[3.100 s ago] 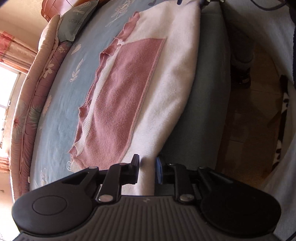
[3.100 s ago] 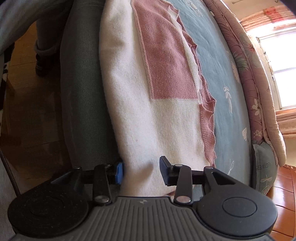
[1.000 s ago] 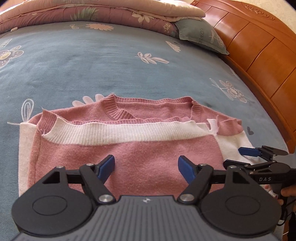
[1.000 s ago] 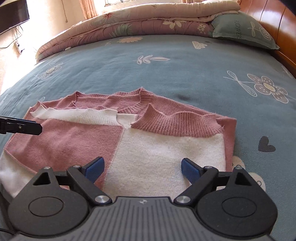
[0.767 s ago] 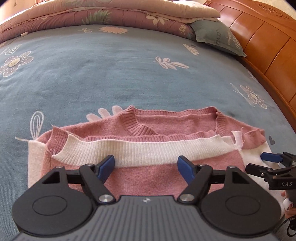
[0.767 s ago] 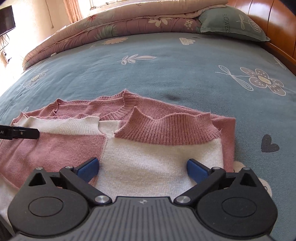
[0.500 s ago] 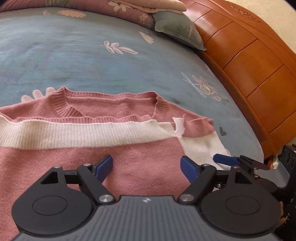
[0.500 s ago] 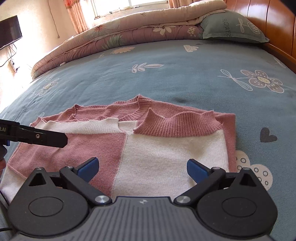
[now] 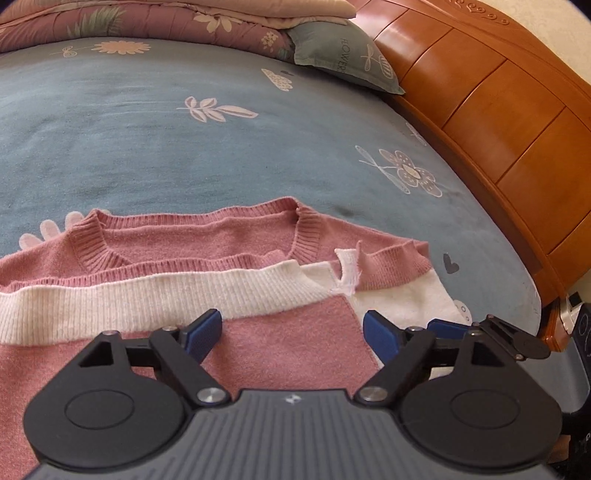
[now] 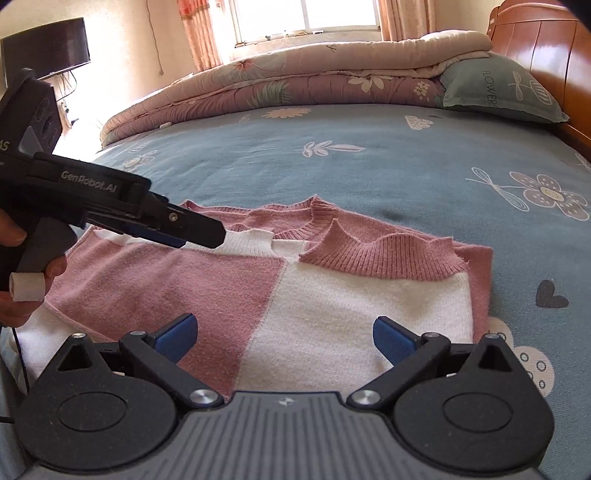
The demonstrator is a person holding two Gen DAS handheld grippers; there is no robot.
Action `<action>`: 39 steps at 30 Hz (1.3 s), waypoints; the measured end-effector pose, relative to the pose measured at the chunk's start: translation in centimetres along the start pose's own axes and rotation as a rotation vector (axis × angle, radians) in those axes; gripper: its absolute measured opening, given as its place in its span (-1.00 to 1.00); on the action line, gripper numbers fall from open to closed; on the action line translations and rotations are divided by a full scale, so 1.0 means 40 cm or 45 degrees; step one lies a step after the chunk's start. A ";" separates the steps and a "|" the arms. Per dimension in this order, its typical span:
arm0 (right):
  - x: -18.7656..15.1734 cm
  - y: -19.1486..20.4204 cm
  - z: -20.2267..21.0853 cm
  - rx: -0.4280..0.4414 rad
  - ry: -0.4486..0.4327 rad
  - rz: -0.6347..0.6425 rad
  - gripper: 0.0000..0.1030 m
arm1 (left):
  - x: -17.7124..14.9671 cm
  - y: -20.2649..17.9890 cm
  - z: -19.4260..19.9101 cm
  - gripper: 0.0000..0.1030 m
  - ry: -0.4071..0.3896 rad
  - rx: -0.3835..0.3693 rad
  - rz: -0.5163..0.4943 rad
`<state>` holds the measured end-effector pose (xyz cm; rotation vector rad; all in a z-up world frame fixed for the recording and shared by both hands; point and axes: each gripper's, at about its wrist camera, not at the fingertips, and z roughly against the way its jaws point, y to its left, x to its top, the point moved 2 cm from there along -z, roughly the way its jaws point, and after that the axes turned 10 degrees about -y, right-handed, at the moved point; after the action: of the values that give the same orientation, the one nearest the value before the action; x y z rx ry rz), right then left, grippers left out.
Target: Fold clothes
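**Here, a folded sweater on the bed, both claws wide**

The bed (image 10: pixel 406 173) fills both views, its blue-grey cover printed with pale flowers and a small dark heart. A rolled quilt (image 10: pixel 295 81) in pink and cream runs along its far side, and a grey-green pillow (image 10: pixel 495 92) leans against the wooden headboard (image 9: pixel 498 122) at the right. In the right wrist view a window (image 10: pixel 306 16) with pink curtains is behind the quilt, and a dark screen (image 10: pixel 48 48) hangs on the wall at the left.

The sweater (image 10: pixel 332 295) lies flat on the cover near the bed's near edge, folded into a rough rectangle. It is pink and white in blocks: a pink panel at left, a white one at right. Ribbed pink and white bands lie across its far edge, with the pink neckline (image 9: pixel 199 236) behind them.

The left gripper (image 9: pixel 291 332) hovers over the pink panel with its jaws spread wide and nothing between them. In the right wrist view it enters from the left, held in a hand (image 10: pixel 14 266), its tip over the white ribbed band.

The right gripper (image 10: pixel 282 332) sits low over the near edge of the sweater, jaws wide apart and empty. From the left wrist view only its tip shows, at the right, beside the sweater's white corner.
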<state>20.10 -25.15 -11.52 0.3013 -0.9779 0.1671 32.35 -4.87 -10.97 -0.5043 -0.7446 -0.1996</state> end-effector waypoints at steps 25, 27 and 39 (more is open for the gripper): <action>-0.018 0.028 0.018 -0.064 0.049 -0.051 1.00 | -0.074 0.214 0.202 0.69 -0.113 0.326 0.279; -0.025 0.027 0.018 -0.082 0.044 -0.052 1.00 | -0.090 0.223 0.223 0.68 -0.146 0.336 0.297; -0.041 0.041 0.015 -0.148 0.039 0.004 1.00 | -0.117 0.130 0.279 0.74 -0.142 0.228 0.261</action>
<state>18.27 -23.79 -12.28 0.1904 -0.9534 0.1171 24.11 5.25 -9.13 -0.4202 -0.8059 0.0866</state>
